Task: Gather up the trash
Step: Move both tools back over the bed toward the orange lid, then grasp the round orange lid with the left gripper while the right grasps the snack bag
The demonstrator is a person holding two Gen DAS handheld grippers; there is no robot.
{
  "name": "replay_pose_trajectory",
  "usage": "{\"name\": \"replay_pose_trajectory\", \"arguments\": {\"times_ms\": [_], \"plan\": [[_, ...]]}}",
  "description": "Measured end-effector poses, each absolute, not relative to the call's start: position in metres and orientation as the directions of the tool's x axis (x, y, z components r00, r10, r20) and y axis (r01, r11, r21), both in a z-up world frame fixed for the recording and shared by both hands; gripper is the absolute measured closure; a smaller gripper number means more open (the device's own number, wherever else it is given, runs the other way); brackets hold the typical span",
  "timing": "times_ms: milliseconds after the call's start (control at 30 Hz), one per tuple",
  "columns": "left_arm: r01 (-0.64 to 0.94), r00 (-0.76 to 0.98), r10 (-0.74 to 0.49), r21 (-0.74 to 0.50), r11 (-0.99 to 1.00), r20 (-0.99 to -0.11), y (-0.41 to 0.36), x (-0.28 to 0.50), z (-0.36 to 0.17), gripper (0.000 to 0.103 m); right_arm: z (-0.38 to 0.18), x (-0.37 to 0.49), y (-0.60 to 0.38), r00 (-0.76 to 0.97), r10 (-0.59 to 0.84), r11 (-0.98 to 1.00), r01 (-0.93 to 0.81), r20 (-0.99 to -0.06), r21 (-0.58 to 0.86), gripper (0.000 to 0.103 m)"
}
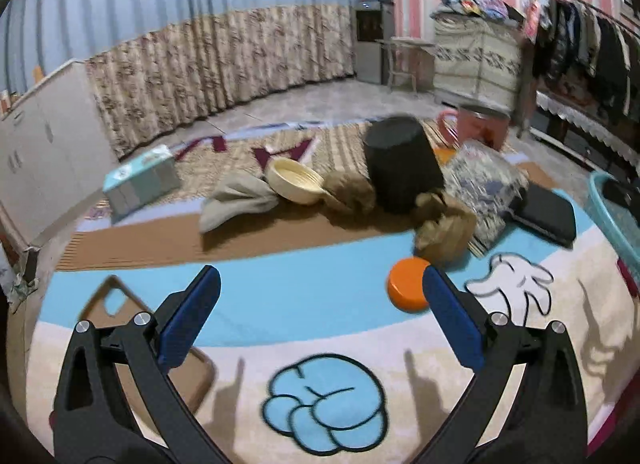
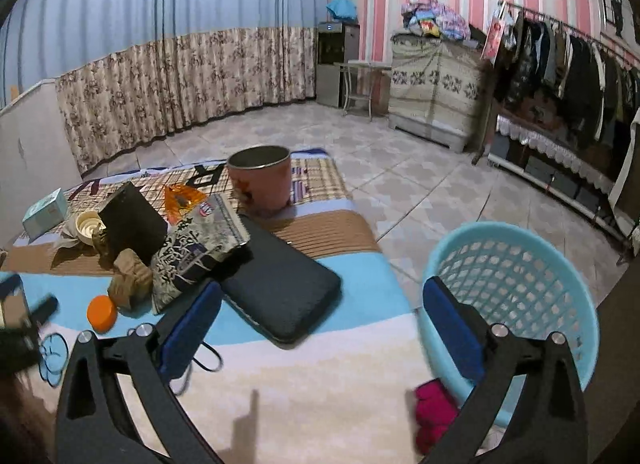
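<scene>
Both the left gripper (image 1: 320, 312) and right gripper (image 2: 322, 320) hung released, jaws spread, holding nothing. Just beyond, an orange lid (image 1: 408, 284) lay flat on the rug (image 1: 280, 296); behind it, crumpled brown paper (image 1: 444, 232), long axis running away toward the black container (image 1: 402, 163).

curtain (image 2: 168, 87), clothes rack (image 2: 560, 75), water dispenser (image 2: 334, 63)
</scene>
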State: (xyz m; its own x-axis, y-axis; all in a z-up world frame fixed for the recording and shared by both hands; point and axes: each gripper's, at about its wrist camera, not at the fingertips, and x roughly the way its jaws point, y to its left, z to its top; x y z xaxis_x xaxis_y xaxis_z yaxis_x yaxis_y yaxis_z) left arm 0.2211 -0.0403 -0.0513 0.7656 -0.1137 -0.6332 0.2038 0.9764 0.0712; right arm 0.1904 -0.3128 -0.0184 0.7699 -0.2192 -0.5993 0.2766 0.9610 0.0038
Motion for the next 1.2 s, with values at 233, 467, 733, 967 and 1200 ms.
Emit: {"name": "replay_pose_trajectory", "arguments": {"times_ms": [233,467,733,967,1200], "plan": [[0.255,0.695,-0.173,0.014,0.967,-0.698,-0.063,0.236,-0.064,0.005,-0.033,0.203,-0.302,0.757,-0.197,0.965,0.262,-0.623,0.012,0.004],[0.281,0.625,-0.207,-0.030,0.959,-0.753,-0.081,0.250,-0.078,0.024,-0.040,0.209,-0.303,0.749,-0.183,0.969,0.245,-0.637,0.009,0.004],[0.323,0.580,-0.273,-0.092,0.942,-0.767,-0.083,0.253,-0.081,0.064,-0.048,0.217,-0.302,0.735,-0.155,0.975,0.223,-0.660,0.019,0.005],[0.298,0.667,-0.228,-0.026,0.954,-0.710,-0.067,0.241,-0.057,0.064,-0.043,0.227,-0.286,0.742,-0.118,0.983,0.183,-0.660,0.030,0.005],[0.184,0.759,-0.146,-0.006,0.983,-0.634,-0.023,0.246,-0.032,0.064,-0.046,0.265,-0.264,0.737,-0.101,0.990,0.144,-0.668,0.009,0.005]]}}
